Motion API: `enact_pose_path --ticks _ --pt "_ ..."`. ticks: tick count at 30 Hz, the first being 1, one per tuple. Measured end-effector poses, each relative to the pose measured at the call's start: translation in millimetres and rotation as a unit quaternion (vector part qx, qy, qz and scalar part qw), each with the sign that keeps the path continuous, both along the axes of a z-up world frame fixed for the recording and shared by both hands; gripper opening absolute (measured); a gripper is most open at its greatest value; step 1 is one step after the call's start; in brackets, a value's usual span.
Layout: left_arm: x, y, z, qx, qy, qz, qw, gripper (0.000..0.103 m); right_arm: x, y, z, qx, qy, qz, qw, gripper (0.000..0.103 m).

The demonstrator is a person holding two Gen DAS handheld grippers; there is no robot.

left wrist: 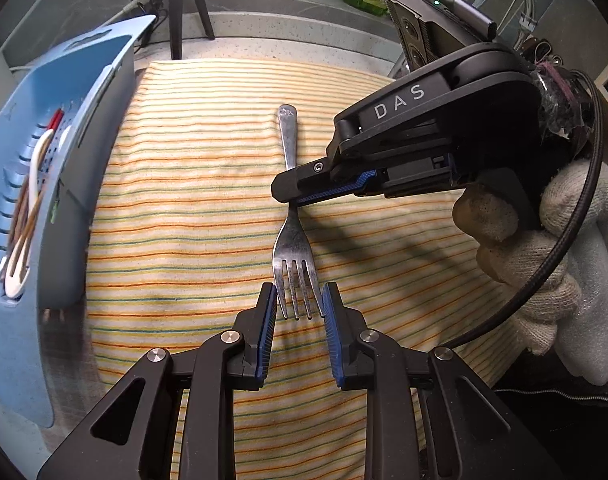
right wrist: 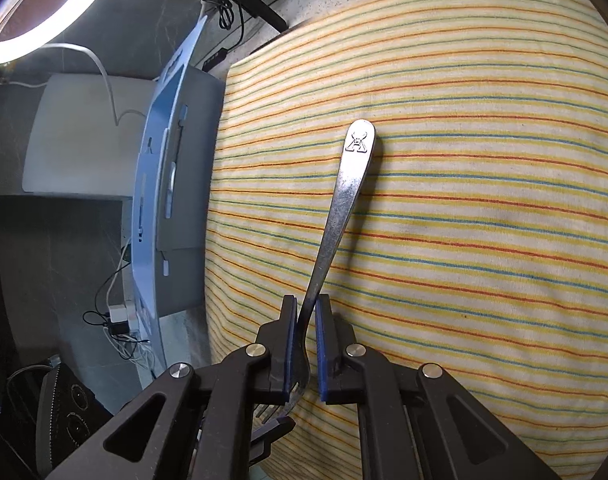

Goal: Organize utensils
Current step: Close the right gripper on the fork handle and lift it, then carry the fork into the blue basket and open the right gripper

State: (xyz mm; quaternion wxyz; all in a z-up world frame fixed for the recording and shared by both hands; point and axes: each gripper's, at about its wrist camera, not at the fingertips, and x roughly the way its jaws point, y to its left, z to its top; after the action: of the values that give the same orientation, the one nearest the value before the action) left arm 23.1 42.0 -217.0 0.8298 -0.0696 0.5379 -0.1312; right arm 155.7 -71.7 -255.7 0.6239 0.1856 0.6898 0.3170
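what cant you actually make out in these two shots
- Left wrist view: the fork neck is covered where the right claw crosses it.
- Left wrist view: the utensils in the blue basket are blurred at the edge, so I cannot tell what they are.
- Right wrist view: the fork tines are mostly hidden under the right claw's own frame.
- Right wrist view: the basket shows edge-on only; its contents are unseen.
- Left claw: whether its pads touch the tines is unclear.

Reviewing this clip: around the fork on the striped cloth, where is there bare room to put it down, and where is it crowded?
Bare striped yellow cloth lies open beyond the metal fork handle and between the fork and the blue plastic utensil basket. It is crowded at the fork itself: the right gripper clamps its neck and the left gripper brackets the tines.
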Motion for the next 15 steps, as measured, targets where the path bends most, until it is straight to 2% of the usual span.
enact_pose_path --ticks 8,15 --pt "-6 21 27 -0.001 -0.027 0.006 0.9996 0.022 3 19 29 0.024 -0.018 0.001 1.000 0.007" --pt "-11 53 47 0.007 -0.048 0.020 0.9986 0.022 2 60 53 0.040 -0.039 0.018 0.998 0.006"
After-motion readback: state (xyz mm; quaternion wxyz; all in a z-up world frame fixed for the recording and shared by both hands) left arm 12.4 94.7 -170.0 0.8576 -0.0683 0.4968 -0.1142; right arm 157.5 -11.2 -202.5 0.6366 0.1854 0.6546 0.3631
